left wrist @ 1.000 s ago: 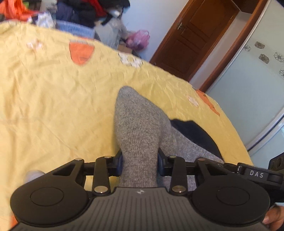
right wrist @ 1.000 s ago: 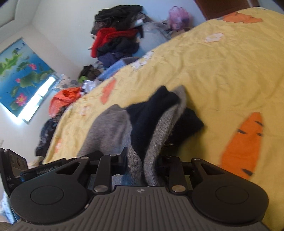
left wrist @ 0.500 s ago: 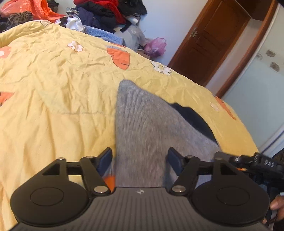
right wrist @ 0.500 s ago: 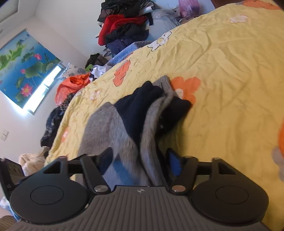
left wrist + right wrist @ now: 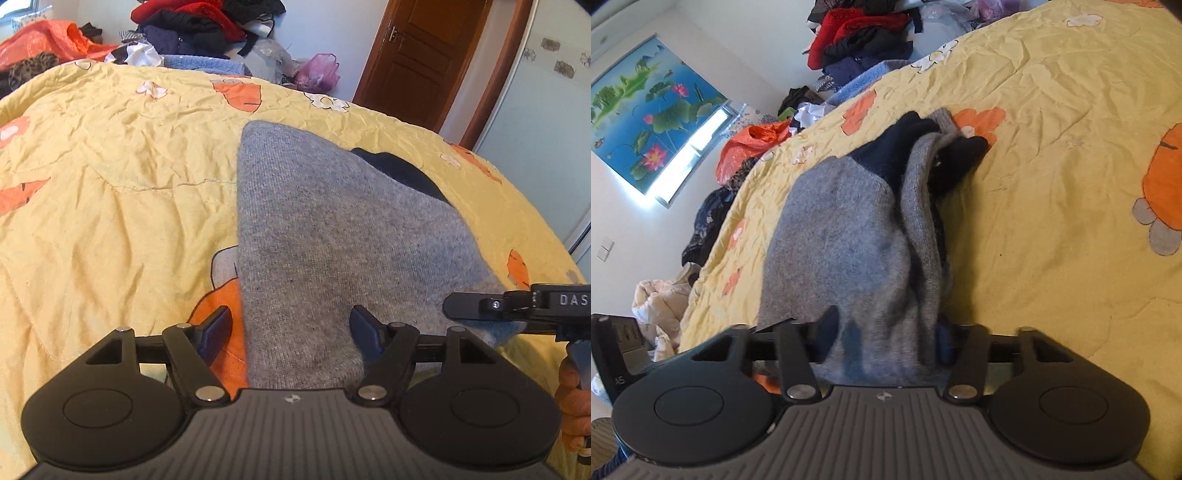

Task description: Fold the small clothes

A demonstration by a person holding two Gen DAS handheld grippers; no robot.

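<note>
A grey knit garment with a dark navy part lies folded on the yellow bedspread. My left gripper is open, its jaws standing either side of the garment's near edge. In the right wrist view the same grey garment with navy and black ends lies bunched along its right side. My right gripper is open, jaws wide around the garment's near edge. The right gripper's body shows at the left wrist view's right edge.
A pile of red, black and blue clothes and an orange bag lie beyond the bed's far edge. A brown door and pale wardrobe stand at right. A window with a lotus blind is on the wall.
Both grippers have opened and let go of the grey garment, which now lies flat on the bed. Both have drawn back a little.
</note>
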